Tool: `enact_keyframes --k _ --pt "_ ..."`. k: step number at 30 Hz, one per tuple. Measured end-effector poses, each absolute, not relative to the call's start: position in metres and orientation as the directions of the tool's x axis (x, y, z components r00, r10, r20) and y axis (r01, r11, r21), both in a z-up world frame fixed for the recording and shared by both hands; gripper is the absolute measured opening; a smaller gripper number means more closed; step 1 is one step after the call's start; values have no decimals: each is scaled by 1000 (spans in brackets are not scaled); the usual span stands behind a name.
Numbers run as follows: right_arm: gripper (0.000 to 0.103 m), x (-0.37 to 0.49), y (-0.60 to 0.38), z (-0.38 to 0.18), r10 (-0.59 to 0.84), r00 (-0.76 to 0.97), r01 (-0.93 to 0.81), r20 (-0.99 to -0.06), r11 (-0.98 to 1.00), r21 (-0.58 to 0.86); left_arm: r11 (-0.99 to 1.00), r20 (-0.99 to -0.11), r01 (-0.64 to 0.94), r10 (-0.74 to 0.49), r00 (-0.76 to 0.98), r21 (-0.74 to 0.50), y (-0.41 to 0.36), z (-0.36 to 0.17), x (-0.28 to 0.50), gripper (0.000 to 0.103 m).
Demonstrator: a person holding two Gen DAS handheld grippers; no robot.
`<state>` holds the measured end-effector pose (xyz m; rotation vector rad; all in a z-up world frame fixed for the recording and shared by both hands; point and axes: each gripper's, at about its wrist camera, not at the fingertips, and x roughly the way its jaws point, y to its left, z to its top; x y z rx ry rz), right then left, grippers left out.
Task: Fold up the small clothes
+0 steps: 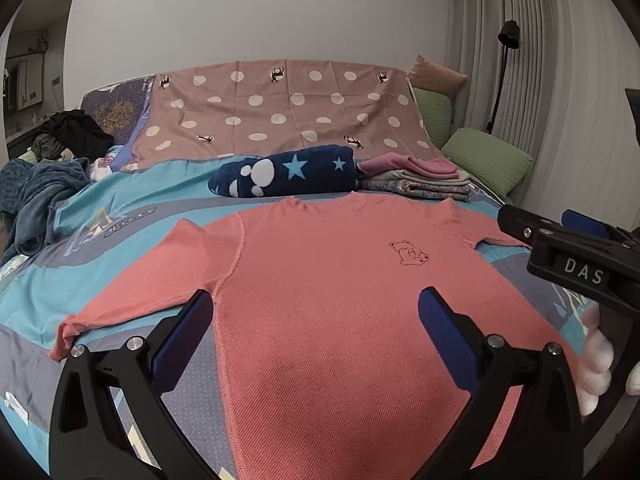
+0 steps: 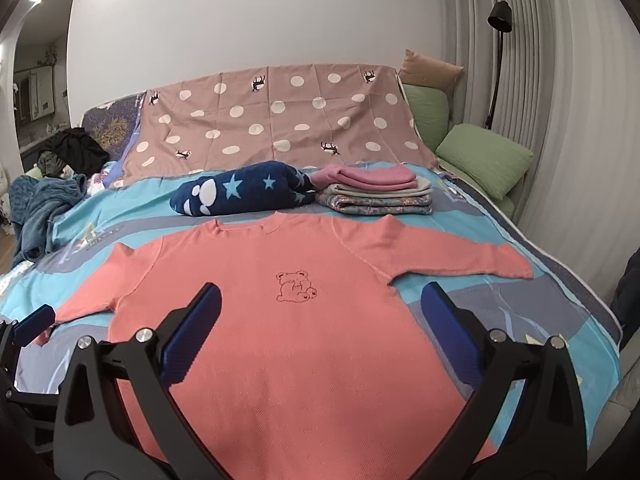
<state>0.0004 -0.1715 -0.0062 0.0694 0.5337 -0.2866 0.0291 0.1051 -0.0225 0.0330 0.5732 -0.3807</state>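
We see the pink shirt [image 1: 320,300] lying flat, front up, on the bedspread [image 1: 120,216], sleeves spread wide. Our left gripper [image 1: 316,322] and right gripper [image 2: 320,316] hover above its lower half, both with fingers wide apart, holding nothing. At twelve o'clock beyond the collar sit a starry blanket [image 2: 244,194] and folded clothes [image 2: 376,194].

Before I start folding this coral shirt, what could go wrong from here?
1. Both tongs, left and right, hang open over the coral shirt; a deep pinch might grab the bedspread too.
2. The right sleeve lies wrinkled, so its fold may come out crooked.
3. The navy star blanket and folded stack lie close behind the collar; a sweep could disturb them.
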Motion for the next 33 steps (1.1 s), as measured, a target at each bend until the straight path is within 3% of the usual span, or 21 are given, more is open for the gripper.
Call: enact_keyframes --k 9,23,33 --pt "101 14 -179 -17 -236 801 286 -551 958 6 924 -566 381 -336 753 -41 92 -21 32 102" --pt "101 -16 -201 -23 -128 820 163 -558 987 12 974 -537 207 -223 814 -91 83 -12 -6 102" --pt "99 -67 -230 -24 -48 850 98 -524 993 68 989 -491 138 -147 859 -54 63 5 -49 102"
